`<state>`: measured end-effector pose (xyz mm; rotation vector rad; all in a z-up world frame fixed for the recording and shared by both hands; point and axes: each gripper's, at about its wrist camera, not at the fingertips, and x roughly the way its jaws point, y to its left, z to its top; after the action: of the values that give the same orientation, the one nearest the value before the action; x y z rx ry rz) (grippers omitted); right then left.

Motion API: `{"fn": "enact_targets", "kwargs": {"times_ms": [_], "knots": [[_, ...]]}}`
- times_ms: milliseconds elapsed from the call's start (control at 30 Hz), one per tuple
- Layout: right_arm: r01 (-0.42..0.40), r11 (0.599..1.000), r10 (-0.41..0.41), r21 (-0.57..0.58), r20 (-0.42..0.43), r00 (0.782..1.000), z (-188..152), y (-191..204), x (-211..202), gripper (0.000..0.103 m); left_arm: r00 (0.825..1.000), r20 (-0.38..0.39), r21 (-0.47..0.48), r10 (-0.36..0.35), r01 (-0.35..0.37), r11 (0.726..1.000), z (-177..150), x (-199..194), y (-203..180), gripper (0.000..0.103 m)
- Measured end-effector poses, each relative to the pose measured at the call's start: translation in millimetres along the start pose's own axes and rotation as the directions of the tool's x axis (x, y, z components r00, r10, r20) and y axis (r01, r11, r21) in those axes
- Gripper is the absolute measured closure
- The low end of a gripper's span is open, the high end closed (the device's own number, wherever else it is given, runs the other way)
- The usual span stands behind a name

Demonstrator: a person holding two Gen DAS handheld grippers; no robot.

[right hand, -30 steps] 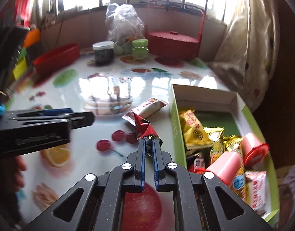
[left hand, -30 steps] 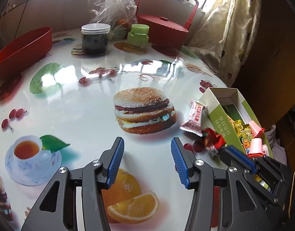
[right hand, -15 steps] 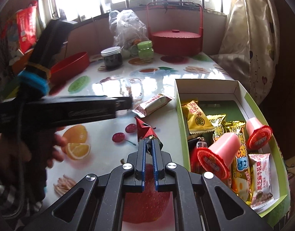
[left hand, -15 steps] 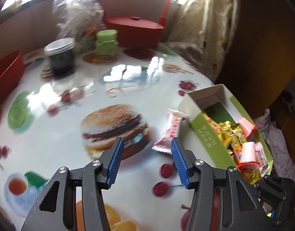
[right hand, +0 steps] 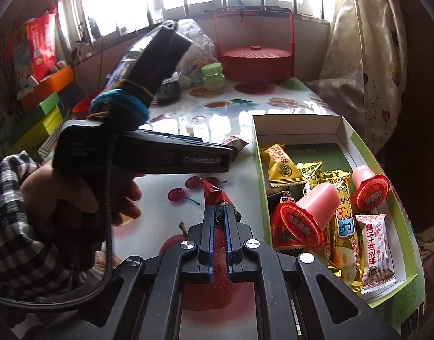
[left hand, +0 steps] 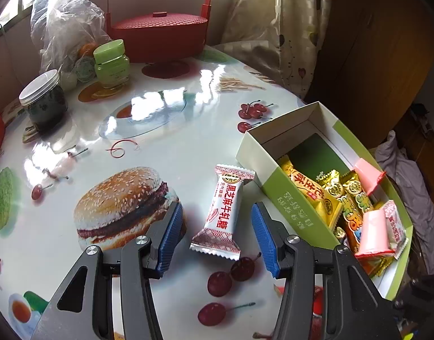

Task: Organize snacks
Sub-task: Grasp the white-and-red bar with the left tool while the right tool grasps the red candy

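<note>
Left wrist view: at right, an open green-and-white box point(left hand: 299, 209) holds gold-wrapped candies point(left hand: 313, 189), pink jelly cups point(left hand: 372, 233) and a white-and-red bar. At lower centre a white-and-red nougat packet point(left hand: 223, 212), printed 黑芝麻牛轧糖, lies on the table point(left hand: 188, 141) between the parted jaws of the left gripper point(left hand: 217, 236), untouched by them. At upper left stand a dark jar point(left hand: 44, 102) and a green-lidded jar point(left hand: 111, 63); a red lidded basket point(left hand: 160, 35) sits at top centre.

Right wrist view: at lower centre the right gripper point(right hand: 220, 226) is clamped on a red-and-black wrapped candy point(right hand: 217, 195). The box fills the right side; a packet inside repeats 黑芝麻牛轧糖. A hand point(right hand: 83, 195) at left holds the other tool.
</note>
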<state>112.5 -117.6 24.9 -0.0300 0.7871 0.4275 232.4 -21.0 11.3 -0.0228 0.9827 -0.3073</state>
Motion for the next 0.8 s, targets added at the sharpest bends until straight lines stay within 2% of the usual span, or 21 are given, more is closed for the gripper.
{"fn": "enact_targets", "kwargs": {"times_ms": [333,400,567,800], "knots": [[0.000,1.000,-0.001,0.017,0.009,1.000,-2.8,-3.2,-4.3,0.096,0.999,0.002,0.041,0.053,-0.053,0.998,3.5,5.7,-4.3,0.053],[0.000,1.000,0.000,0.020,0.012,1.000,-3.5,-3.9,-5.2,0.096,0.998,0.006,0.044,0.064,-0.064,0.997,3.6,5.6,-4.5,0.066],[0.001,1.000,-0.002,0.028,0.014,1.000,-5.3,-5.4,-7.1,0.096,0.998,0.009,0.035,0.066,-0.066,0.997,1.2,2.7,-3.4,0.081],[0.001,0.999,-0.001,0.032,0.017,1.000,-6.8,-6.1,-9.1,0.096,0.998,0.020,0.016,0.068,-0.068,0.998,-6.2,-4.7,-0.6,0.083]]}}
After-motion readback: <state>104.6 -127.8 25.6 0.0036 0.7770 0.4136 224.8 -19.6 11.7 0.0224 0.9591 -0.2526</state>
